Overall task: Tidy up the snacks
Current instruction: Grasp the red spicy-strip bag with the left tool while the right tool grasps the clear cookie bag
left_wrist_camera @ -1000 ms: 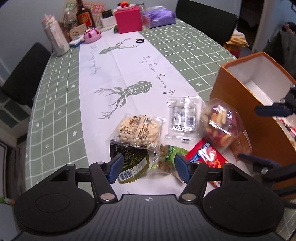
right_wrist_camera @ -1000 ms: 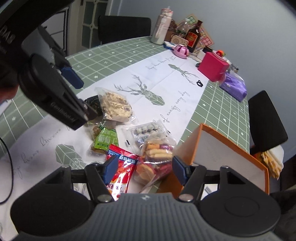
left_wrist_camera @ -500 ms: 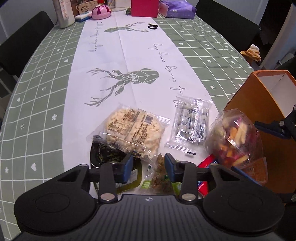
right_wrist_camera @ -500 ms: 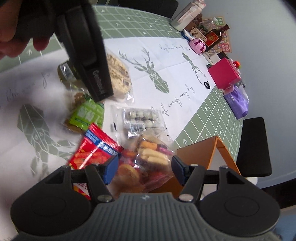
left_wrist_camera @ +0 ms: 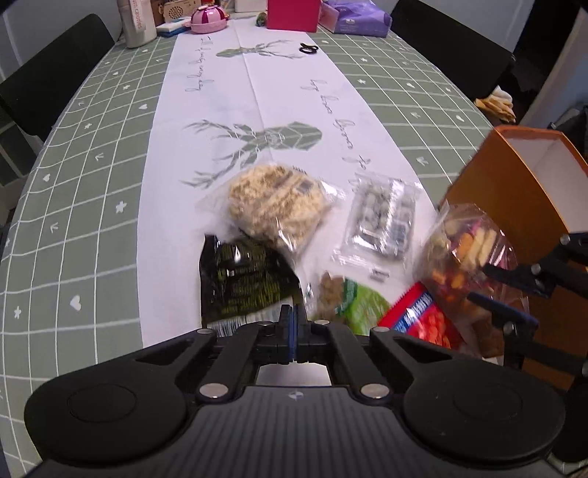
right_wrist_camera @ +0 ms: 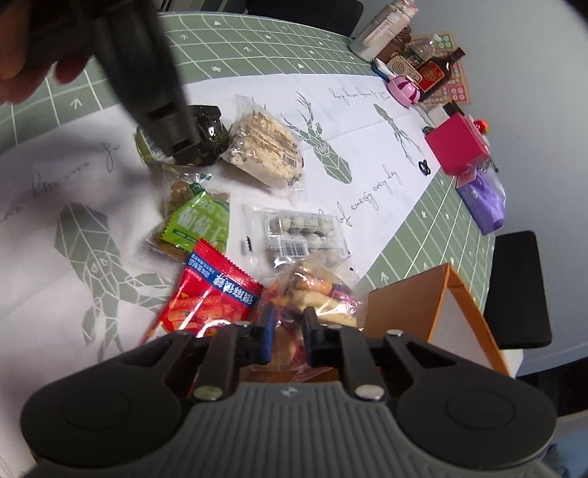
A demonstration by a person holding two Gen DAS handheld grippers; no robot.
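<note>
Several snack packs lie on the white table runner. My left gripper (left_wrist_camera: pixel 293 332) is shut on the near edge of the dark green snack bag (left_wrist_camera: pixel 242 281), which also shows under it in the right wrist view (right_wrist_camera: pixel 207 138). My right gripper (right_wrist_camera: pixel 288 332) is shut on the clear bag of mixed colourful snacks (right_wrist_camera: pixel 312 294), seen lifted beside the orange box (left_wrist_camera: pixel 514 191) in the left wrist view (left_wrist_camera: pixel 466 253). A puffed-rice pack (left_wrist_camera: pixel 275 206), a clear tray pack (left_wrist_camera: pixel 382 220), a light green pack (left_wrist_camera: pixel 352 301) and a red pack (right_wrist_camera: pixel 213 294) lie between.
The orange box (right_wrist_camera: pixel 422 305) stands open at the right table edge. At the far end are a pink box (right_wrist_camera: pixel 457 147), a purple pack (right_wrist_camera: pixel 485 198), a bottle (right_wrist_camera: pixel 435 73) and a white carton (left_wrist_camera: pixel 136 18). Black chairs (left_wrist_camera: pixel 47 88) surround the table.
Both grippers have closed: the left onto the dark green bag's edge, the right onto the mixed-snack bag. The rice pack and green bag have shifted.
</note>
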